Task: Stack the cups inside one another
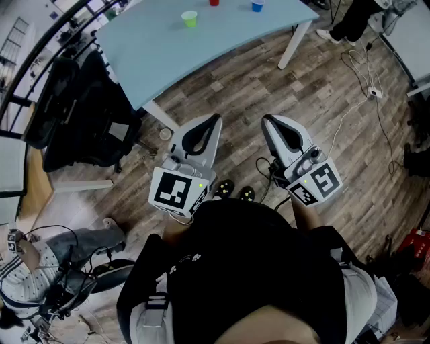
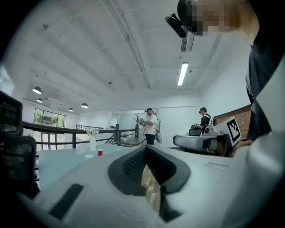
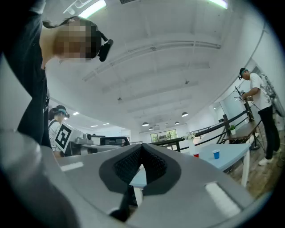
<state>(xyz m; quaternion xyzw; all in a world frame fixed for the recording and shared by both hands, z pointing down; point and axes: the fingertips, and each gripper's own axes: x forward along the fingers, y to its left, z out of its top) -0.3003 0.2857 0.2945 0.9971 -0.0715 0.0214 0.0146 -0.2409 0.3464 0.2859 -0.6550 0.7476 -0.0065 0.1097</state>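
Wood-plank floor (image 1: 269,87) underfoot, pale blue table (image 1: 168,60) at 12 o'clock; stacking not begun.

We hold the left gripper (image 1: 215,119) and right gripper (image 1: 266,119) near the body, well short of the table. Each gripper view shows its jaws closed pad to pad with nothing between them. Three cups stand upright and apart on the far part of the table: green cup (image 1: 190,19) at 11 o'clock, red cup (image 1: 213,2) at 12, blue cup (image 1: 257,5) at 1. We judge them light, thin-walled plastic, easily crushed or tipped and slick on the outside. Best hold, in our view, is to pinch one wall at the rim, one jaw inside and one outside, with gentle pressure, then lower the cup straight into the next. The jaws must open before any approach.
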